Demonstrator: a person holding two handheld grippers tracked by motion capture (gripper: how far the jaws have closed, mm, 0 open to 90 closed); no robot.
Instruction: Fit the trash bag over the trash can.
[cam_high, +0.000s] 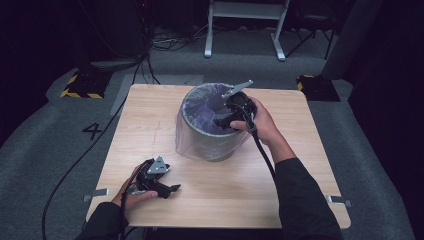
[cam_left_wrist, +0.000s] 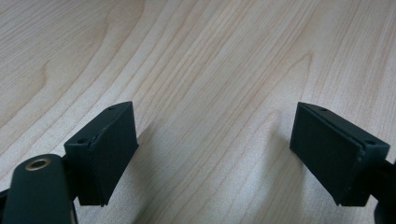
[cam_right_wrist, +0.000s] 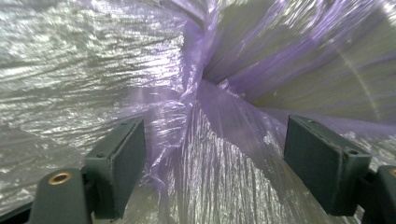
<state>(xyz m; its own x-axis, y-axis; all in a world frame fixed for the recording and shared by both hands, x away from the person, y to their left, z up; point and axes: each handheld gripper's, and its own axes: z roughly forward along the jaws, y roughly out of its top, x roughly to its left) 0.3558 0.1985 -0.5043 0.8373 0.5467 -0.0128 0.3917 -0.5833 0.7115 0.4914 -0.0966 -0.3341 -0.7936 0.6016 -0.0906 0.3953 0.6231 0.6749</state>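
we look down on a pale wooden counter with a round grey bin standing a little behind its middle. the bin is lined with a thin purple plastic bag, whose top is folded over the rim and hangs loose down the outside wall.

our right hand holds the right gripper at the near right of the bin's rim, pointed down into the opening. in the right gripper view its two black jaws stand wide apart inside the bin, with the crinkled purple liner all around; a gathered fold of the plastic runs down between the jaws, nearer the left one. the pads do not press on it, so this gripper is open and has hold of nothing.

our left hand rests on the counter near its front left corner, well apart from the bin, with the left gripper lying low and pointing to the right. in the left gripper view the jaws are spread wide over bare wood grain, with nothing between them.

a black cable trails from each gripper back toward us.
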